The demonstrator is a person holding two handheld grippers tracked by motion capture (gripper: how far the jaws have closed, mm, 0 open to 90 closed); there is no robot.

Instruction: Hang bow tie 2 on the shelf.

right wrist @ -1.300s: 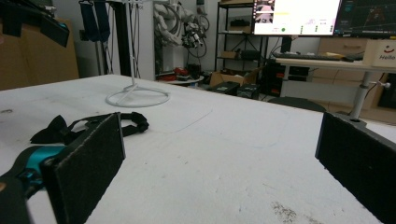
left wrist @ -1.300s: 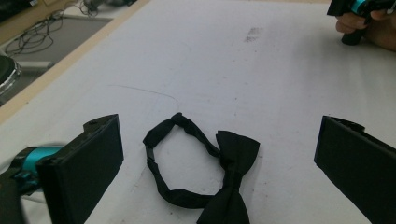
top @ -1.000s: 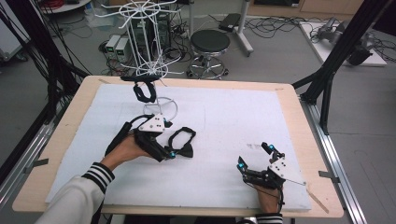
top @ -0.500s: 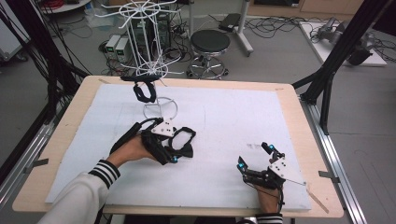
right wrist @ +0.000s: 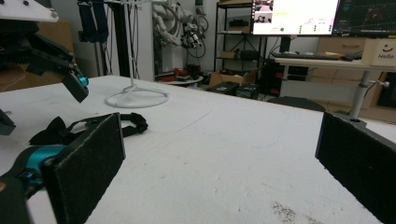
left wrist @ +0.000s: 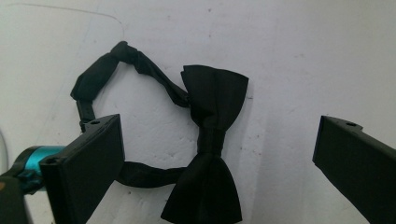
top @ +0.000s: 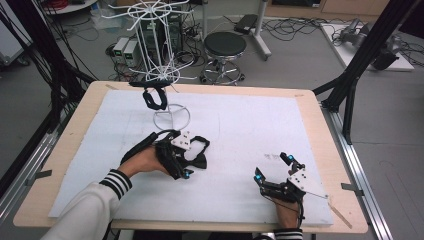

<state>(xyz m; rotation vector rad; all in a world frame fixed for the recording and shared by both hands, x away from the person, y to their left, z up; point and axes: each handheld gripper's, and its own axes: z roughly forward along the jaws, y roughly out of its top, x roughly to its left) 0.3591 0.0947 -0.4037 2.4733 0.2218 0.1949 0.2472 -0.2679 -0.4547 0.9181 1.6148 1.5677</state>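
A black bow tie (left wrist: 210, 140) with its strap loop lies flat on the white table cover (top: 250, 125). My left gripper (left wrist: 219, 135) hangs right over it, open, one jaw on each side of the bow, not touching it. From above, the left gripper (top: 192, 157) covers part of the bow tie (top: 201, 161) at the table's middle left. My right gripper (top: 271, 167) rests open near the front right with nothing between its jaws. From the right gripper (right wrist: 224, 140) view, the bow tie (right wrist: 88, 126) and the left gripper (right wrist: 46, 56) are off to the left.
A white wire display rack (top: 162, 50) stands at the back left on a ring base (top: 171, 119), with another black bow tie (top: 155, 98) hanging from it. A stool (top: 225, 47) and cables lie beyond the table's far edge.
My left gripper has moved right and now sits over the bow tie on the table. The right gripper has stayed put.
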